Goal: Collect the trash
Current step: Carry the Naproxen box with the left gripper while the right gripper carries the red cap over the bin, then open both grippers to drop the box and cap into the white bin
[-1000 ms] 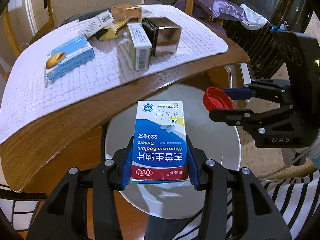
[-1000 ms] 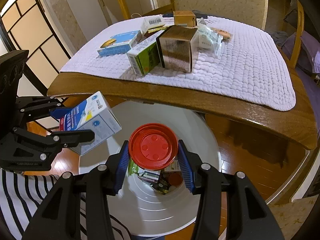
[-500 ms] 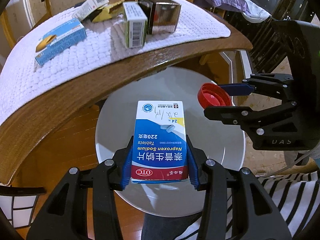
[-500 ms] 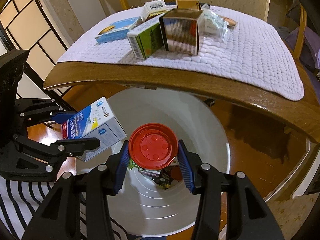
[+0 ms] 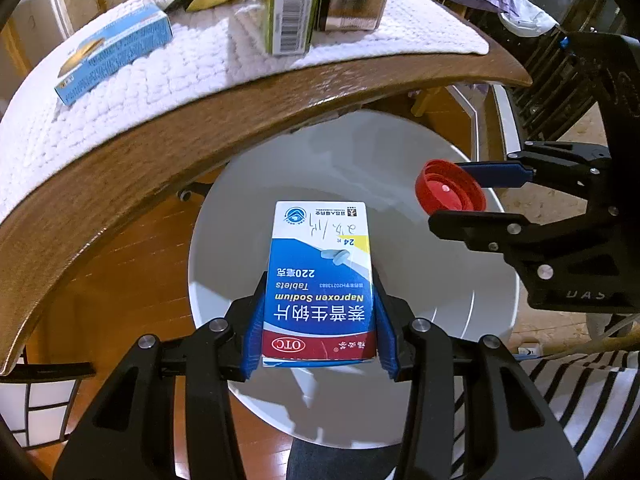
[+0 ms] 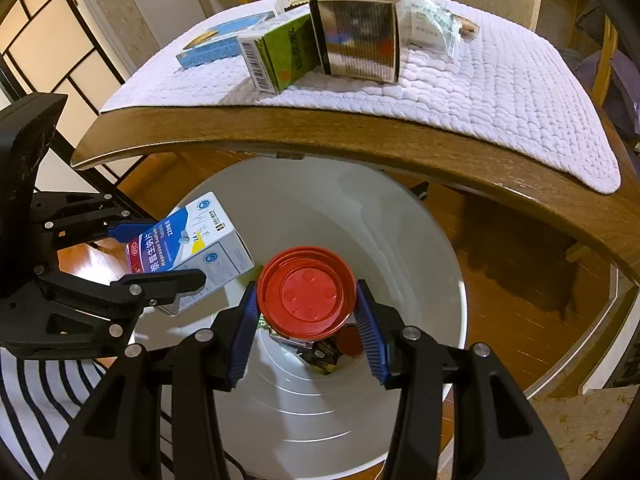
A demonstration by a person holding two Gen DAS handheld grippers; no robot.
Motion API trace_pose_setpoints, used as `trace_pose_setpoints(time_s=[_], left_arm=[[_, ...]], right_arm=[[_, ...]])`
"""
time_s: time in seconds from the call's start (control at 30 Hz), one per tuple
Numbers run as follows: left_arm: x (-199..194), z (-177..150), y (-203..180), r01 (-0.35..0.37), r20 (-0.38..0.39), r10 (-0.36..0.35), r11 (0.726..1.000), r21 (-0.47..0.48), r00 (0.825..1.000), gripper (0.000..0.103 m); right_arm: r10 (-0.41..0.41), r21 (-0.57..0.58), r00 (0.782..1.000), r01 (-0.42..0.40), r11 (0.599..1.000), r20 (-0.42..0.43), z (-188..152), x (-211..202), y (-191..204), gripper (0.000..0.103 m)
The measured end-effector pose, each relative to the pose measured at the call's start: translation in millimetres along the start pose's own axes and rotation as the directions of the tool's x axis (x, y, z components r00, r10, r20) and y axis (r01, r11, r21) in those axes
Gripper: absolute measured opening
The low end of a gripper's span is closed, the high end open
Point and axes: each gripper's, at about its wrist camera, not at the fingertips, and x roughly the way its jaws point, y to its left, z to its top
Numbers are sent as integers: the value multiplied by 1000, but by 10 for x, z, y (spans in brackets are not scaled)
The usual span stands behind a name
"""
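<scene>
Both grippers hang over the bin [image 6: 448, 280]: left gripper [image 5: 318, 332] clamps the box [image 5: 320, 280], right gripper [image 6: 306, 320] pinches the lid [image 6: 306, 292]; trash lies straight below.

You have two grippers, one medicine box [image 5: 320, 280] held, one red lid [image 6: 306, 292] held, one white bin [image 6: 420, 240], and about six packages on the table's mat [image 6: 500, 92].

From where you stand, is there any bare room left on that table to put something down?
Yes. The white mat is bare on its right side, from the shiny silver box to the table edge. The far left is crowded: green box, blue box and others packed together.
</scene>
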Motion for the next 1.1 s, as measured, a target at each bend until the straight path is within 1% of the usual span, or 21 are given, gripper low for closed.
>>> trace_pose_setpoints(time_s=[0.53, 0.57, 0.63, 0.67, 0.73, 0.77, 0.9, 0.97, 1.1], left_arm=[[253, -29, -62, -19, -41, 19, 1000, -3, 999, 47], [268, -39, -76, -24, -43, 24, 1000, 2, 999, 48], [290, -34, -84, -46, -45, 46, 999, 3, 998, 49], [303, -8, -63, -44, -46, 44, 999, -1, 998, 54], [303, 11, -62, -39, -41, 38, 999, -8, 998, 59], [261, -40, 30, -39, -38, 39, 999, -9, 999, 59], [215, -28, 51, -46, -29, 46, 999, -13, 999, 59], [169, 5, 78, -47, -18, 46, 999, -19, 999, 59], [-32, 56, 133, -44, 24, 45, 998, -52, 999, 59]], right_arm=[[-18, 3, 999, 19, 1000, -37, -31, 205, -15, 47], [-23, 5, 999, 23, 1000, -35, -30, 207, -18, 47], [-32, 22, 999, 32, 999, -33, -17, 215, -42, 59], [-30, 28, 999, 31, 999, -26, -14, 209, -57, 68], [-28, 32, 999, 29, 999, -23, 3, 203, -74, 69], [-31, 31, 999, 32, 999, -22, 8, 200, -76, 69], [-43, 26, 999, 43, 999, -7, 40, 154, -85, 69], [-46, 27, 999, 45, 999, 11, 66, 87, -80, 69], [-65, 31, 995, 62, 998, 81, 149, -125, -108, 69]])
